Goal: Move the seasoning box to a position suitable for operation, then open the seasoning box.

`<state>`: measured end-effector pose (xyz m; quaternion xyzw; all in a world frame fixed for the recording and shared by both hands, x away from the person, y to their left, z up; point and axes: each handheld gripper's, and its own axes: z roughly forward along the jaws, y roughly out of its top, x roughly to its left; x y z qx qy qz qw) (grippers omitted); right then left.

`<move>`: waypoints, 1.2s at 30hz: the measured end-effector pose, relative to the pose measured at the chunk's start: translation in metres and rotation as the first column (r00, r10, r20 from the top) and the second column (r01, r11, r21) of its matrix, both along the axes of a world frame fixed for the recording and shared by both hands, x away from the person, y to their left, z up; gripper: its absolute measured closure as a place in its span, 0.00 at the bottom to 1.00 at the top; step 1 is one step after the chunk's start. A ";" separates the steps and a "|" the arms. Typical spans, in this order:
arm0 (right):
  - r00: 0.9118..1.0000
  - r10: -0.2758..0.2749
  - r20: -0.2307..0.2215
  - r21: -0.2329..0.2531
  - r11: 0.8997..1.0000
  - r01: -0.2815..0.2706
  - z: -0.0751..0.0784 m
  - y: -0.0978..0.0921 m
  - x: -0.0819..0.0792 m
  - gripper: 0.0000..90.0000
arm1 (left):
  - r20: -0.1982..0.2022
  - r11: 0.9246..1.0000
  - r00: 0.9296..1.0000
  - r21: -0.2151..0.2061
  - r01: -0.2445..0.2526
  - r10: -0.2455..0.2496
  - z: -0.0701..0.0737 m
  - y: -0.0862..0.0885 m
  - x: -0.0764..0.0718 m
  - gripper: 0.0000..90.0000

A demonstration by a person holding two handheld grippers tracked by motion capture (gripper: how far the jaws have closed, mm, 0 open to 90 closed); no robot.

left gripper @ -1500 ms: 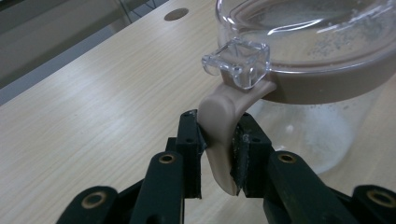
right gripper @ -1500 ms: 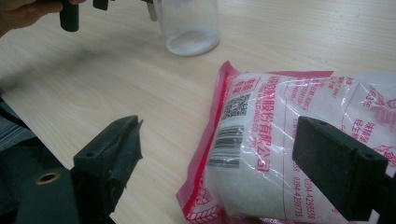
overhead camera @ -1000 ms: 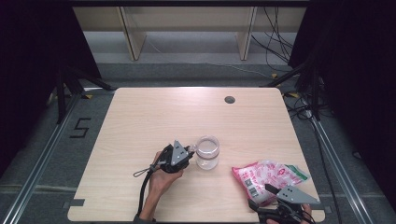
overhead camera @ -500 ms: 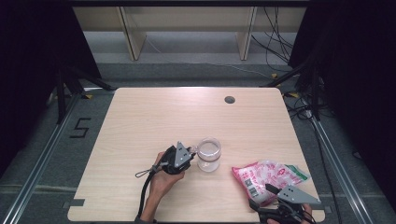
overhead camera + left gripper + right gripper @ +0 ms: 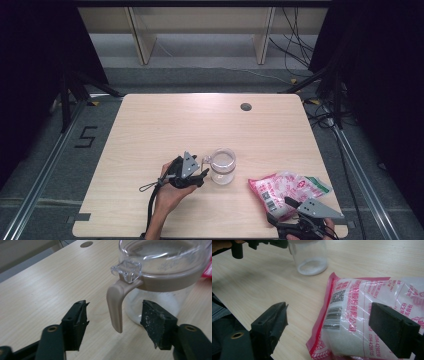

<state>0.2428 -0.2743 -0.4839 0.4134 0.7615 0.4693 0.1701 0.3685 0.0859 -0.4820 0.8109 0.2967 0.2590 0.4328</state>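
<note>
Left gripper (image 5: 201,173) sits low over the desk (image 5: 150,130), held by a hand (image 5: 170,192) whose forearm comes up from the near edge; it points right toward the glass jar (image 5: 222,167). Jaws spread, one on each side of the jar's tan handle (image 5: 115,307), neither touching it in the left gripper view. Cable trails back toward the near edge.

Right gripper (image 5: 280,214) lies at the near right corner of the desk, pointing far-left, jaws spread wide. One jaw stands over the near end of the sugar bag (image 5: 287,189), the other over bare wood to the bag's left; contact with the bag cannot be told.

Jar: clear glass, upright, near the middle of the desk's near half, with a tan collar, a clear lid with a small clear tab above the handle, and a thin white layer at the bottom. Handle faces left.

Bag: clear plastic with pink-red print, a barcode, white granules inside; lying flat, right of the jar and apart from it.
</note>
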 end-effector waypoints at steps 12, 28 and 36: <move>1.000 0.001 0.008 -0.012 1.000 -0.001 0.000 -0.001 0.001 0.18 | 0.011 0.994 1.000 -0.110 -0.007 0.008 0.009 0.005 -0.008 0.17; 1.000 0.006 0.002 -0.004 1.000 -0.006 0.000 0.001 -0.001 0.18 | -0.009 0.967 1.000 -0.255 -0.013 0.011 0.019 0.009 -0.012 0.20; 1.000 0.011 -0.005 -0.008 1.000 -0.011 0.001 0.001 0.000 0.18 | 0.013 0.960 1.000 -0.279 0.005 -0.001 0.026 0.006 -0.007 0.16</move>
